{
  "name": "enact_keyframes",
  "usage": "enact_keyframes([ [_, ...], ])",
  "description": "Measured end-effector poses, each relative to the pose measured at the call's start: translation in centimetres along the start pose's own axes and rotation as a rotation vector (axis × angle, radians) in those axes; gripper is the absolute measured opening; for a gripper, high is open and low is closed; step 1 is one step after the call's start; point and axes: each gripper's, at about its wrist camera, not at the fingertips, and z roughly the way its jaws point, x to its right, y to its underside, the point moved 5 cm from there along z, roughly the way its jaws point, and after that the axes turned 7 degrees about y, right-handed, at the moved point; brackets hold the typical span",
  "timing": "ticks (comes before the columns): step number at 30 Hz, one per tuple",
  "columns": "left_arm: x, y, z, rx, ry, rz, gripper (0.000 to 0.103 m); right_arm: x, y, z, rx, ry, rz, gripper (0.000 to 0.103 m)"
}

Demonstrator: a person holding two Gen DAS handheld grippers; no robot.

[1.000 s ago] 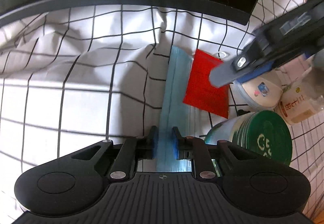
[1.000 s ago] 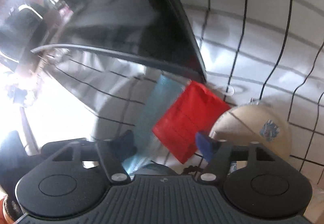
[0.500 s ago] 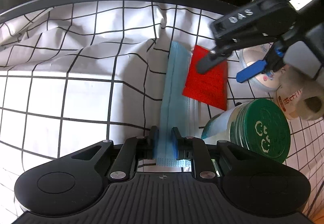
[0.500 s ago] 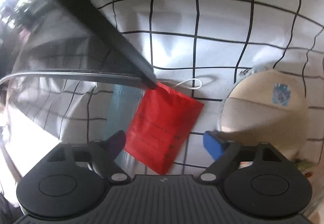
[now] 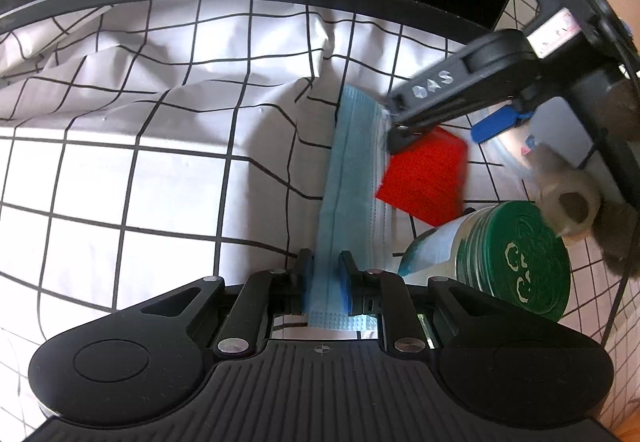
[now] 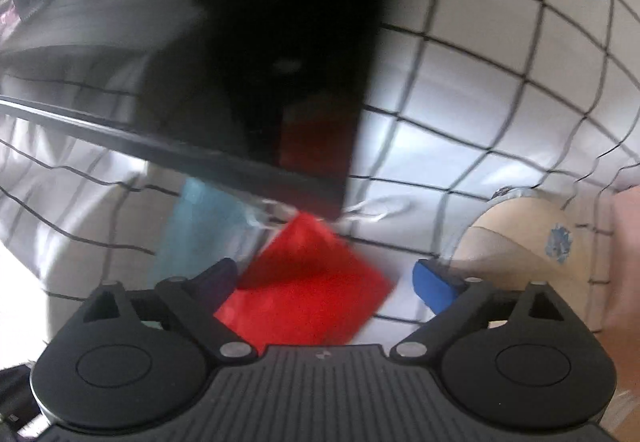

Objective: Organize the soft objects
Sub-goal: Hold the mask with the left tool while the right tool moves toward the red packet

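Observation:
A light blue face mask point(image 5: 348, 170) lies stretched out on the white checked cloth point(image 5: 120, 162), and my left gripper point(image 5: 326, 278) is shut on its near end. A red flat fabric piece point(image 5: 428, 182) rests partly on the mask's right edge. My right gripper point(image 5: 440, 130) points steeply down over the red piece, one dark finger touching down at the mask's far right corner. In the right wrist view the right gripper point(image 6: 326, 278) has its jaws wide and closing, with the red piece point(image 6: 308, 294) between them and the pads clear of it. The mask point(image 6: 192, 226) shows to its left.
A jar with a green lid point(image 5: 512, 262) stands just right of the mask. A beige round container point(image 6: 520, 242) sits right of the red piece. A dark screen panel point(image 6: 260, 82) overhangs the far end of both items. A gloved hand point(image 5: 572, 198) holds the right tool.
The right gripper swung down over the red piece and its jaws spread wider; one finger now reaches the mask's far corner. The left gripper stayed still on the mask.

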Motion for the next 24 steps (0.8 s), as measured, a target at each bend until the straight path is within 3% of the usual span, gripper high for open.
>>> enact_keyframes([
  [4,0.5,-1.0,0.5,-0.037,-0.032,0.031,0.019,1.1,0.3,-0.3,-0.027,-0.032,0.023,0.086],
  [7,1.0,-2.4,0.6,-0.016,-0.047,0.038,0.020,1.9,0.4,-0.6,-0.057,-0.109,0.031,0.086],
  [14,1.9,-5.1,2.6,-0.055,0.000,0.058,0.019,1.1,2.5,-3.9,0.009,-0.203,-0.126,0.086],
  [18,1.5,-5.1,2.6,-0.041,-0.007,0.035,0.019,-0.1,3.0,-3.5,-0.031,-0.219,-0.182,0.086],
  [24,1.2,-2.7,1.1,-0.024,-0.009,0.013,0.019,0.7,2.4,-3.1,-0.008,-0.208,-0.197,0.086],
])
